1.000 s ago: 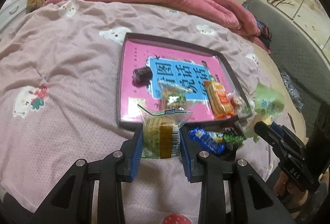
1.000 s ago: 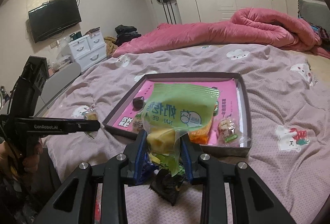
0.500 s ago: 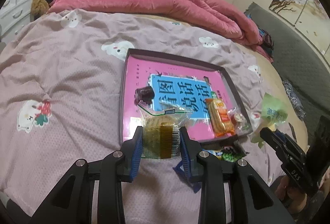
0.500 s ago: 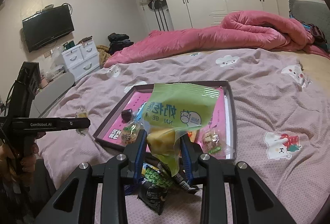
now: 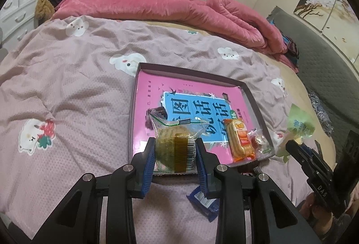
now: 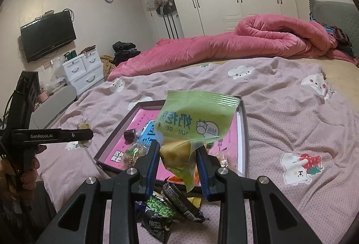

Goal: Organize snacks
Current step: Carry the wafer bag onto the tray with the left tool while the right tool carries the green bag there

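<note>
My left gripper [image 5: 176, 154] is shut on a clear yellow-green snack packet [image 5: 177, 145], held above the near edge of the pink box lid tray [image 5: 190, 70]. The tray holds an orange cracker pack [image 5: 239, 139], a clear wrapped candy [image 5: 260, 140] and a dark candy [image 5: 149, 112]. My right gripper [image 6: 178, 161] is shut on a light green milk-snack bag [image 6: 195, 118], held above the tray's near edge [image 6: 116, 129]. Several dark and green snack packs [image 6: 166, 210] lie on the bed below it. A blue pack [image 5: 205, 201] lies below the left gripper.
The tray sits on a pink cartoon-print bedsheet [image 5: 67, 91]. A rolled pink duvet [image 5: 179, 8] lies at the back. A grey headboard [image 5: 325, 60] is at right. White drawers [image 6: 83, 71] and a wall TV [image 6: 48, 35] stand left of the bed.
Both grippers have risen and pulled back a little from the tray, still holding their packets. The loose snack pile shows lower in both views.
</note>
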`<state>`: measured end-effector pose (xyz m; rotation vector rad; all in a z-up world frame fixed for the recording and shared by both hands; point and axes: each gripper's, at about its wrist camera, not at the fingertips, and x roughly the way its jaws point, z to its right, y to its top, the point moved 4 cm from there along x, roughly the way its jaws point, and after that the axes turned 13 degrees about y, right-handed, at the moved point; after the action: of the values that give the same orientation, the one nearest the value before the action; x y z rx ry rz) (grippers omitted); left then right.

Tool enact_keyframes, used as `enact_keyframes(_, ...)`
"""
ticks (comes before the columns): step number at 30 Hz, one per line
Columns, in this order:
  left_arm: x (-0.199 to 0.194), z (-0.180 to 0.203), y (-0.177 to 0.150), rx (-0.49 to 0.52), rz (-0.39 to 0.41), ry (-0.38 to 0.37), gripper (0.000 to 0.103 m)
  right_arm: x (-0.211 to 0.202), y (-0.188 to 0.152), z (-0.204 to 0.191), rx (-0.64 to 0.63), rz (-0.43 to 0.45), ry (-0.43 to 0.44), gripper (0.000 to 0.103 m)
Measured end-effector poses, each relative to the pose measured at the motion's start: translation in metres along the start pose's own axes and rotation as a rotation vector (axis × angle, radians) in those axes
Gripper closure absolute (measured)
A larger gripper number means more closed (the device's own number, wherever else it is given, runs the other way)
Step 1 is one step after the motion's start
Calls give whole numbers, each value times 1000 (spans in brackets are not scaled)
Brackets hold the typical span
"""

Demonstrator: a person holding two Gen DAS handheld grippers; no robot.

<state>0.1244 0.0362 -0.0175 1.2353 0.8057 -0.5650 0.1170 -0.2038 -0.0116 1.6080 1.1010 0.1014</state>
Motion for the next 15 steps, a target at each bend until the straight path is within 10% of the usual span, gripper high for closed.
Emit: enact_keyframes(15, 18, 1, 6, -10, -22, 8, 69, 8, 6, 17, 30, 7, -14, 71)
